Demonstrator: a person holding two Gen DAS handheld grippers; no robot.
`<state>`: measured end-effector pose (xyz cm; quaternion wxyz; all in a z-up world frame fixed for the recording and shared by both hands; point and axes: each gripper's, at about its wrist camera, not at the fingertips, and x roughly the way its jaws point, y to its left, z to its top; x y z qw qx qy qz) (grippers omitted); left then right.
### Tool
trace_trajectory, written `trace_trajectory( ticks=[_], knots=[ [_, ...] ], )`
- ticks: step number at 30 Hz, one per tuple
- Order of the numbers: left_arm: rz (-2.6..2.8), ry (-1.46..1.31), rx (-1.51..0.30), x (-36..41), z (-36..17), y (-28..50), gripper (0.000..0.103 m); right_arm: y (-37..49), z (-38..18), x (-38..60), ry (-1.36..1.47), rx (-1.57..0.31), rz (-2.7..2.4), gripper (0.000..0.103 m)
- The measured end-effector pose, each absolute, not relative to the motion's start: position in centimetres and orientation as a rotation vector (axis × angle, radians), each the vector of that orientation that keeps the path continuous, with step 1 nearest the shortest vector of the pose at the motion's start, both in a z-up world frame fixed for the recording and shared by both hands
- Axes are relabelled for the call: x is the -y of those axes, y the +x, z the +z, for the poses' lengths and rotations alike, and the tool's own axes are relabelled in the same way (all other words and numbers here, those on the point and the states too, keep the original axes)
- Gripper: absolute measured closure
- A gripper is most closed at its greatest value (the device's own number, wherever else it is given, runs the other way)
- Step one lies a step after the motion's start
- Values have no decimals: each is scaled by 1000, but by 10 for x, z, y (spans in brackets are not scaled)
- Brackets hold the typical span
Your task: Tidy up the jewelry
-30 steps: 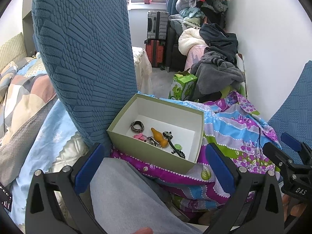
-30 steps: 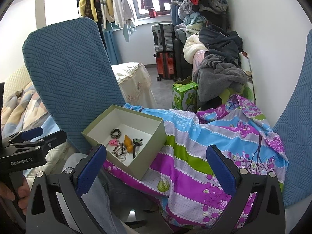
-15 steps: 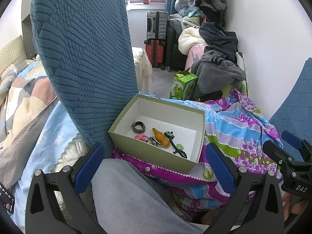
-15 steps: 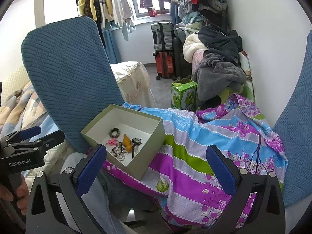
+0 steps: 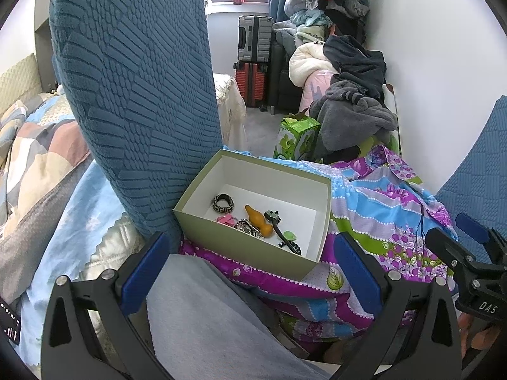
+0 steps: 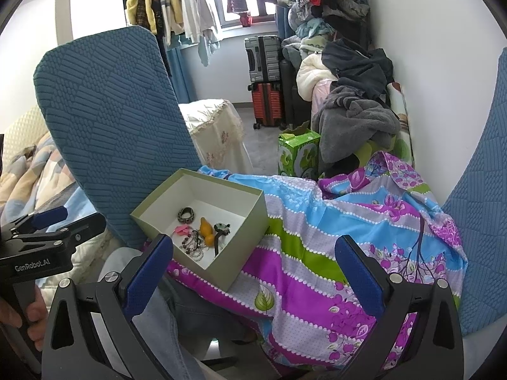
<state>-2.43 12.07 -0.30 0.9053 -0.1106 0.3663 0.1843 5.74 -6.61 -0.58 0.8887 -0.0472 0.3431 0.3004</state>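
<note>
2 hand-held grippers spread wide, left hand-held gripper [image 5: 250, 272], right hand-held gripper [image 6: 252, 269], near jewelry box [image 5: 253, 255]

The left gripper [image 5: 250, 269] sits a little nearer the box [image 5: 253, 255] (which now looks slightly larger); the right gripper [image 6: 253, 266] drifts slightly right.

A messy bedroom with lots of clothes and bags

A tall blue knitted chair back [image 6: 107, 133] stands on the left, with a patchwork bed quilt [image 5: 35, 158] behind it. A bright flowery cloth with purple, blue and green stripes [image 6: 332, 221] is spread out in front. A green cardboard carton [image 6: 298, 152] sits on the grey floor next to a big pile of grey and dark clothes [image 6: 355, 107]. A grey hard suitcase [image 6: 263, 58] is stacked on a red suitcase [image 6: 267, 104] by the window. Shirts and jackets [image 6: 177, 9] hang on a rail.
</note>
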Motion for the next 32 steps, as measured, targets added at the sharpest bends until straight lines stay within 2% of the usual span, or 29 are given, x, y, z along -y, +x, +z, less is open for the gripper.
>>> trace_trajectory(
  ticks=[32],
  knots=[
    [386,-225,-773,-114,-6,-24,0,57,-6,66,-107,-718,621,0]
  ],
)
